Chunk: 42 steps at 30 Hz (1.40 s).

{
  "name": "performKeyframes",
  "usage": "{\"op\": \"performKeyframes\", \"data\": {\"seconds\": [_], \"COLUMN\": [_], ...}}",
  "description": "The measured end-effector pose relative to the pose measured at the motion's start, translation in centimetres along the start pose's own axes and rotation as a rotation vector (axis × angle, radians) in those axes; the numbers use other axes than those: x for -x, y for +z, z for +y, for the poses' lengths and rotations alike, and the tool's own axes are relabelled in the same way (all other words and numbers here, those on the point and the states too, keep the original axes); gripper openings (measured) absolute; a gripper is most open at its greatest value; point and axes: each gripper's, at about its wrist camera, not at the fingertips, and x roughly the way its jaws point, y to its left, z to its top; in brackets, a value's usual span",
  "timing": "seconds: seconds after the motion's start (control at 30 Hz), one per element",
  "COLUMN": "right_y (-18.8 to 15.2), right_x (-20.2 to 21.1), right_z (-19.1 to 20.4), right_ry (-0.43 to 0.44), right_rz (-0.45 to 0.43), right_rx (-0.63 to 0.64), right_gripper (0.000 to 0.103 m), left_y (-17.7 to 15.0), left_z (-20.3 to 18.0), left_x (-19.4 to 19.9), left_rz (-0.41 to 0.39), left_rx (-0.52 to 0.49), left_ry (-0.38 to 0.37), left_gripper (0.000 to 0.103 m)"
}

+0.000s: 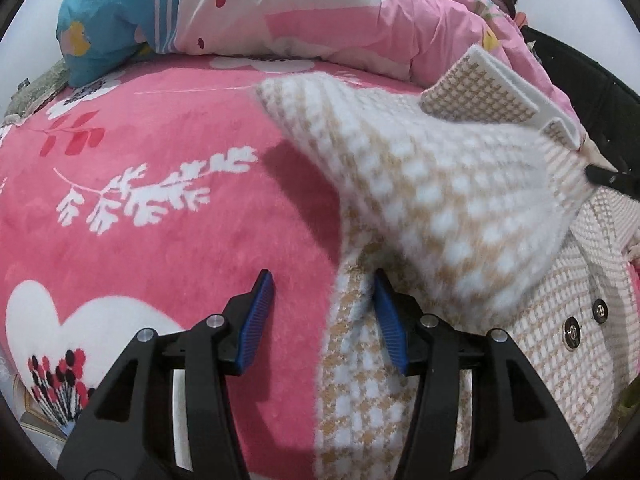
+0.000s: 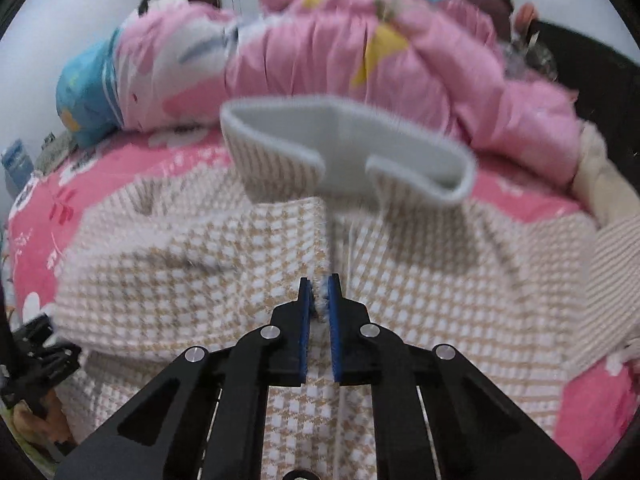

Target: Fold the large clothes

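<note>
Beige-and-white houndstooth wool, a large coat lies spread on the bed, one part lifted and folded over the rest, its two dark buttons showing. The right gripper has its jaws clenched on a fuzzy edge of the coat, while the left gripper hangs with jaws released, straddling the coat's side edge. Around lie the pink floral blanket and a heaped pink quilt.
</note>
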Motion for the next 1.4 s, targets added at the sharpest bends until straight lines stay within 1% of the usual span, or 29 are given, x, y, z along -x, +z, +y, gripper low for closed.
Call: {"op": "performKeyframes", "data": {"seconds": [0.1,0.17,0.27,0.33,0.37,0.43,0.5,0.57,0.63,0.67,0.7,0.73,0.8,0.87,1.03,1.07,1.1,1.17,1.23,1.3,1.37,1.4], "right_y": [0.3,0.3,-0.8,-2.0,-3.0,-4.4,-6.0,-7.5,-8.4,-8.7,-8.8,-9.0,-9.3,-9.2,-8.4,-8.0,-7.7,-6.8,-5.9,-5.7,-6.0,-6.4], "right_x": [3.1,5.5,8.6,9.7,10.1,9.5,7.6,5.2,3.5,2.7,2.2,2.0,1.6,1.0,-1.1,-1.6,-1.7,-1.6,-1.0,-0.5,-1.2,-1.8], "right_z": [-1.5,-3.2,-6.1,-7.9,-9.6,-11.6,-13.7,-14.9,-15.8,-16.4,-16.8,-17.4,-18.4,-19.0,-19.1,-19.0,-18.8,-17.7,-17.1,-17.0,-17.4,-17.6], "right_ry": [0.009,0.001,-0.044,-0.066,-0.072,-0.069,-0.044,-0.052,-0.025,0.005,0.037,0.07,0.156,0.197,0.205,0.198,0.188,0.155,0.143,0.102,0.035,-0.013], "right_rz": [-0.065,-0.111,-0.164,-0.174,-0.166,-0.133,-0.062,-0.001,0.046,0.071,0.085,0.094,0.114,0.128,0.151,0.155,0.157,0.15,0.119,0.102,0.133,0.155], "right_rx": [-0.05,-0.09,-0.146,-0.193,-0.234,-0.281,-0.335,-0.354,-0.382,-0.406,-0.432,-0.457,-0.504,-0.518,-0.504,-0.492,-0.477,-0.418,-0.382,-0.356,-0.342,-0.327], "right_gripper": [0.008,0.008,0.008,0.008,0.008,0.008,0.008,0.008,0.009,0.012,0.013,0.016,0.035,0.039,0.039,0.034,0.02,0.011,0.01,0.01,0.01,0.011], "left_y": [0.0,-0.1,-0.2,-0.2,-0.2,-0.2,-0.2,-0.1,-0.2,-0.2,-0.2,-0.2,-0.2,-0.1,0.1,0.1,0.1,0.1,0.0,0.0,0.0,0.0], "left_z": [0.1,0.1,0.0,-0.1,-0.1,-0.1,-0.2,-0.4,-0.5,-0.5,-0.5,-0.5,-0.5,-0.6,-0.8,-0.8,-0.8,-0.8,-0.9,-1.0,-1.0,-1.0], "left_x": [0.1,0.1,0.2,0.2,0.2,0.3,0.3,0.3,0.3,0.4,0.3,0.3,0.2,0.1,-0.1,-0.1,-0.1,-0.2,-0.2,-0.2,-0.2,-0.1], "left_rz": [-0.007,-0.008,-0.009,-0.008,-0.006,-0.003,0.001,0.006,0.011,0.012,0.013,0.015,0.019,0.022,0.03,0.03,0.031,0.031,0.03,0.029,0.027,0.028], "left_rx": [0.006,0.003,-0.001,-0.001,-0.002,-0.003,-0.008,-0.014,-0.02,-0.023,-0.025,-0.026,-0.028,-0.027,-0.022,-0.022,-0.022,-0.026,-0.028,-0.032,-0.038,-0.041], "left_ry": [-0.006,0.0,0.009,0.013,0.016,0.018,0.027,0.038,0.048,0.052,0.054,0.057,0.062,0.069,0.08,0.082,0.084,0.088,0.091,0.094,0.094,0.089], "left_gripper": [0.05,0.05,0.05,0.05,0.05,0.05,0.05,0.05,0.05,0.05,0.05,0.05,0.05,0.05,0.05,0.05,0.05,0.05,0.05,0.05,0.05,0.05]}}
